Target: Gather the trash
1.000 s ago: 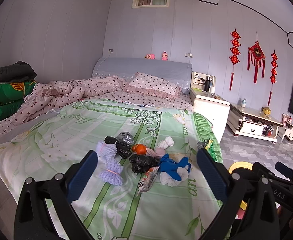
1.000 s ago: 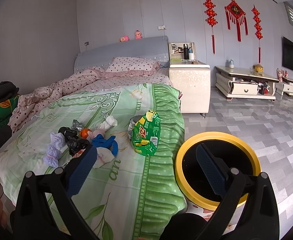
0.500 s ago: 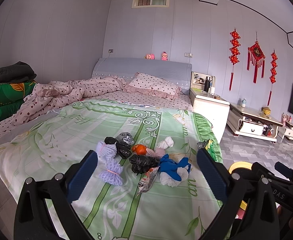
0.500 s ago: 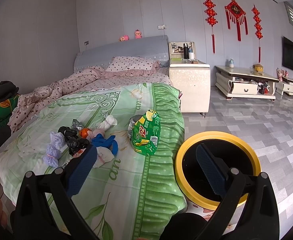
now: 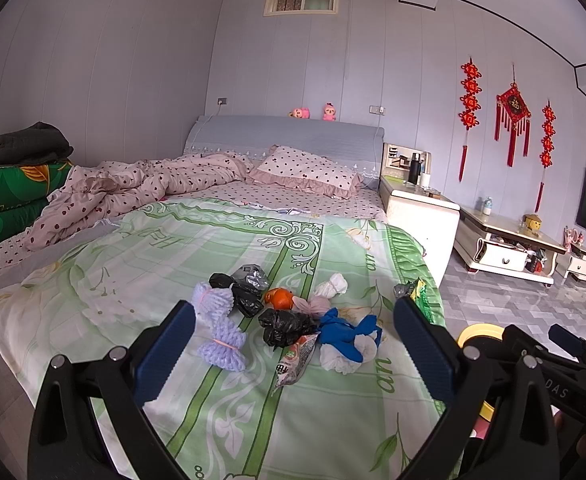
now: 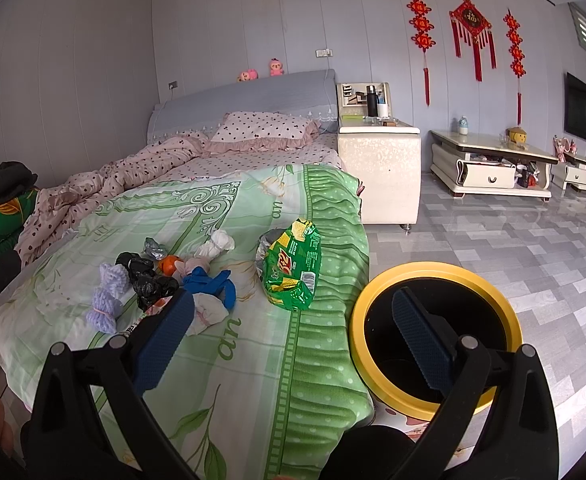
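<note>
Left claw: the left gripper (image 5: 293, 344) hangs over the foot of the bed, its blue fingers (image 5: 165, 350) spread wide with nothing between them.
Right claw: the right gripper (image 6: 293, 332) is spread wide too and holds nothing; one finger is over the bed's edge, the other over the bin's mouth.
Trash pile: a cluster of scraps lies on the green bedspread (image 5: 141, 264), ahead of the left claw.
In the pile: two purple knitted bundles (image 5: 217, 320), two crumpled black bags (image 5: 285, 326), an orange (image 5: 279, 298), a silver foil wad (image 5: 251, 274), a white knotted rag (image 5: 331, 286), a blue glove (image 5: 345, 332) lying on a white wad, and a flat snack wrapper (image 5: 295, 364).
Chip bag: a green chip bag (image 6: 291, 266) lies apart from the pile, near the bed's right edge, its open mouth towards the pillow.
Bin: a black bin with a yellow rim (image 6: 433, 270) stands on the tiled floor just beside the bed, below the chip bag's side.
Bed head: pink dotted quilt (image 5: 145, 184) rumpled on the left, matching pillow (image 5: 305, 168) against the grey headboard.
Beside the bed: a white nightstand (image 6: 379, 172).
</note>
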Tool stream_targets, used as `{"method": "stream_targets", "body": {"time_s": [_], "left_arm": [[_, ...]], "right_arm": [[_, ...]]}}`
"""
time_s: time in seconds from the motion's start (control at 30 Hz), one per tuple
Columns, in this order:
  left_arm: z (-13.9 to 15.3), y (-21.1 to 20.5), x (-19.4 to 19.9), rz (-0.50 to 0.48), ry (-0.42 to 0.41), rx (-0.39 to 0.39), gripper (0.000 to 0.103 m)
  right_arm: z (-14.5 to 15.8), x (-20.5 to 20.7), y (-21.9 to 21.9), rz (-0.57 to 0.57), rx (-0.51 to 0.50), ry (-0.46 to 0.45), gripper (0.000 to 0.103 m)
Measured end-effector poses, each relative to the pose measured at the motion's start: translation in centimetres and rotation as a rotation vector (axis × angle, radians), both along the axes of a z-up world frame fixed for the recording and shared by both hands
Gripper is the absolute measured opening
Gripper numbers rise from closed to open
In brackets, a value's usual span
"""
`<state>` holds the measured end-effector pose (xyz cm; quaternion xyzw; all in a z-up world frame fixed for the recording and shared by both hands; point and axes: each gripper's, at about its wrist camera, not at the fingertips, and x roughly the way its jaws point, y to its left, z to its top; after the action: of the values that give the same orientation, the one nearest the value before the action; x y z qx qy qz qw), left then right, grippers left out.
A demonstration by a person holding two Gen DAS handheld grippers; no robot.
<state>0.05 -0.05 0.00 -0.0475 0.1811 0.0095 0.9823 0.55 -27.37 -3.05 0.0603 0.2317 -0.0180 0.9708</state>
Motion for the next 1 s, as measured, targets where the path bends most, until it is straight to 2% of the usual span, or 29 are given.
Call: {"method": "stream_targets", "body": {"time_s": [1.0], "left_arm": [[-0.48,0.84,0.14,-0.002,0.005,-0.006,0.096]], "right_arm": [[-0.22,0.24,-0.10,0.000,0.003,0.007,0.095]]}}
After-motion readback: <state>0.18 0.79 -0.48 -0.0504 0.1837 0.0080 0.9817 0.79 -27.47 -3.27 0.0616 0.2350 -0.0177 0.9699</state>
